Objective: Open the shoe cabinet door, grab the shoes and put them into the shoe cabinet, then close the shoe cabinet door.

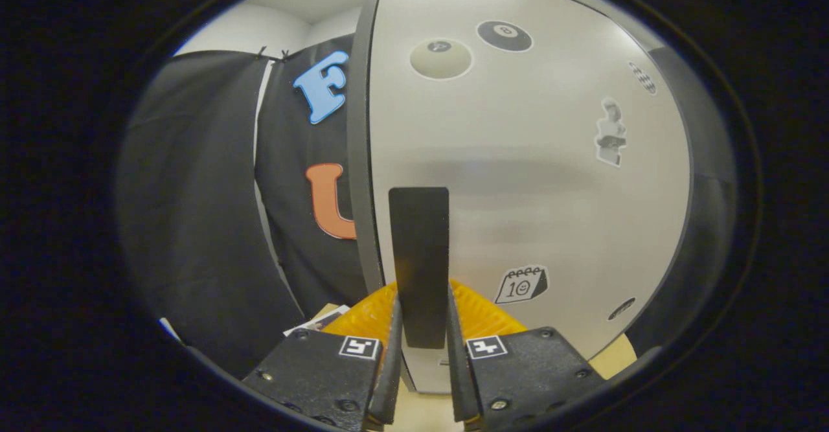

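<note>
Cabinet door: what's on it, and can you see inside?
On the door: stickers and a dark handle, which sits between the fingers. The inside is hidden behind the door.

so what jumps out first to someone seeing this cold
A pale cabinet door dotted with stickers, a black eight-ball sticker near its top. A dark upright handle stands at its edge, with the gripper closed on its lower end, one finger on each side.

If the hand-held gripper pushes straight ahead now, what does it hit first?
The hand-held gripper already straddles the dark handle; going on, it would likely meet the white cabinet door just behind it.
</note>
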Action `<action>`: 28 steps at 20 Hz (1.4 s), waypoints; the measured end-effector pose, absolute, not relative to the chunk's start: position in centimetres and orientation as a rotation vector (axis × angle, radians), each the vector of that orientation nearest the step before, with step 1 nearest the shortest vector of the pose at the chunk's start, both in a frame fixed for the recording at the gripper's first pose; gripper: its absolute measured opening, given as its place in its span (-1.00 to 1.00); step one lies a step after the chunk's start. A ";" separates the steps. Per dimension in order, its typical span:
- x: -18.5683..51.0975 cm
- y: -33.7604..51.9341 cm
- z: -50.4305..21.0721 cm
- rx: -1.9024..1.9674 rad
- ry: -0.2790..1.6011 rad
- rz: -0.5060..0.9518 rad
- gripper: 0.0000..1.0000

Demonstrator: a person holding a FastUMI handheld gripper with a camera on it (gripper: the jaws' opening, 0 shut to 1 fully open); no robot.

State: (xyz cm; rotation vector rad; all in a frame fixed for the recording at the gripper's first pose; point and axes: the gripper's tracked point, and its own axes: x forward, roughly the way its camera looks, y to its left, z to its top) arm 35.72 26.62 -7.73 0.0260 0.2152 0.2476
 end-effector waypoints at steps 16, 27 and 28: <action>18.0 16.5 -7.3 0.021 0.216 0.311 -0.46; 9.8 5.1 -6.7 0.076 0.246 0.193 -0.58; 9.6 4.2 -6.6 0.089 0.250 0.186 -0.60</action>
